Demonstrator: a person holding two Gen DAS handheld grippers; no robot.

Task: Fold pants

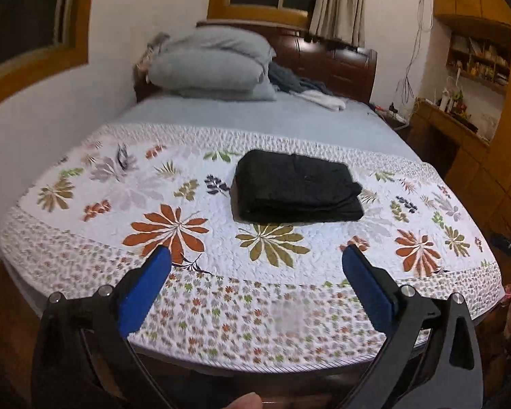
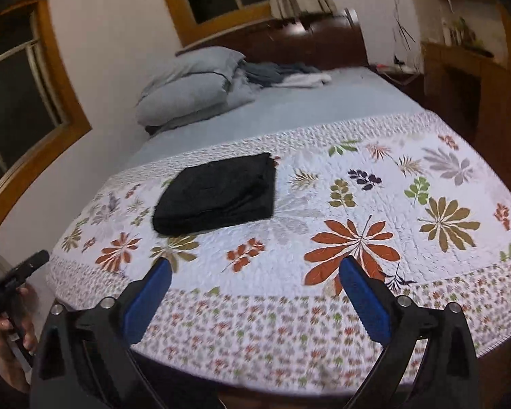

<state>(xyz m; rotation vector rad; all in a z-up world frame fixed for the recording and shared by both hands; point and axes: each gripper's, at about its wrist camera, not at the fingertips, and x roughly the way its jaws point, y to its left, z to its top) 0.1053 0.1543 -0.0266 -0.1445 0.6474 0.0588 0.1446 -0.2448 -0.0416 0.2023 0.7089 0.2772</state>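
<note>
Since we hold both the left gripper [image 1: 255, 259] and right gripper [image 2: 253, 271] with jaws wide and empty, only a careless brush could topple the folded pants [image 1: 298, 187] on the bed [image 1: 289, 116].

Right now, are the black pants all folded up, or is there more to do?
They look done: the black pants lie as a neat, flat folded stack on the flowery quilt. Nothing is in hand: the left gripper and right gripper are both open, empty and well back from the pants. Nothing seems left to fold, though some other clothes lie loose by the pillows.
</note>
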